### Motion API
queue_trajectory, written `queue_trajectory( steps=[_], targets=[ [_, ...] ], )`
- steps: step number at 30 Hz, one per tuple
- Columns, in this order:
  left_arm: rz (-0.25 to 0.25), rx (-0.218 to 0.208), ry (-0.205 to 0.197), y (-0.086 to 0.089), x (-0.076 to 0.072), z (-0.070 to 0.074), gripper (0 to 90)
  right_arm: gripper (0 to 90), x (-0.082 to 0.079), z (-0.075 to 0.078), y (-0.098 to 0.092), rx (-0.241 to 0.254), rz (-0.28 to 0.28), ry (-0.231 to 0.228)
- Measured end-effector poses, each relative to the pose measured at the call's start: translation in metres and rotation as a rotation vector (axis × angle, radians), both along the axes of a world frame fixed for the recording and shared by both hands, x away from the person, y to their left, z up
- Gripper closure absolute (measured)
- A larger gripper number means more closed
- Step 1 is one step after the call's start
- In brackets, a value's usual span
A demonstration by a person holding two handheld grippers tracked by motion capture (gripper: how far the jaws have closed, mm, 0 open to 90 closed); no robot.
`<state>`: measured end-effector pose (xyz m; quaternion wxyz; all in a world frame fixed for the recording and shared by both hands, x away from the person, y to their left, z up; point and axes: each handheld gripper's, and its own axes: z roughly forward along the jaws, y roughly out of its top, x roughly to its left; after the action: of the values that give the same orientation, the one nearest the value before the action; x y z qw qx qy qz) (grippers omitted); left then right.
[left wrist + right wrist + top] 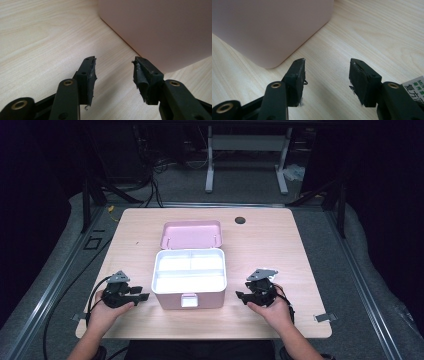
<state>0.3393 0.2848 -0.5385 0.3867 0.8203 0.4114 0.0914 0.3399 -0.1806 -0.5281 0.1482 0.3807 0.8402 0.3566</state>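
Observation:
A pink storage box (190, 292) stands in the middle of the wooden table (280, 245), its lid (191, 234) swung back and a white divided tray (189, 269) showing inside. My left gripper (144, 296) rests on the table just left of the box, open with nothing between its fingers. In the left gripper view the gripper (113, 68) points past the box's pink wall (160, 30). My right gripper (240, 296) lies right of the box, open and empty. The right gripper view has the gripper (327, 68) beside the box corner (267, 30).
A dark round grommet (240, 220) sits near the table's far edge. Cables trail from both grippers off the near edge. A white frame stand (247, 150) is on the floor beyond the table. A label (415, 88) shows at the right gripper view's edge.

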Motion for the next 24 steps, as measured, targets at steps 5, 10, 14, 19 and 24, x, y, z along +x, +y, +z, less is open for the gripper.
queue_trajectory(
  steps=[5, 10, 14, 19, 24],
  targets=[
    [0.011, 0.015, -0.004, -0.0014, 0.0000, 0.0013, 54.7, 46.8, 0.0002, -0.0012, -0.0022, 0.005, -0.006, 0.005],
    [0.004, 0.004, 0.021, -0.0030, -0.0006, 0.0018, 53.8, 47.1, 0.0006, -0.0016, -0.0017, 0.015, -0.001, 0.010],
    [-0.002, 0.010, 0.024, -0.0046, -0.0003, 0.0026, 52.9, 49.9, -0.0002, -0.0019, -0.0009, 0.024, 0.015, 0.020],
    [0.010, 0.010, 0.033, -0.0029, 0.0004, 0.0023, 51.8, 49.9, 0.0008, -0.0027, -0.0014, 0.032, 0.012, 0.035],
    [0.023, -0.018, 0.031, -0.0011, 0.0007, 0.0058, 51.3, 49.8, 0.0000, -0.0008, -0.0020, 0.033, 0.003, 0.028]
  ],
)
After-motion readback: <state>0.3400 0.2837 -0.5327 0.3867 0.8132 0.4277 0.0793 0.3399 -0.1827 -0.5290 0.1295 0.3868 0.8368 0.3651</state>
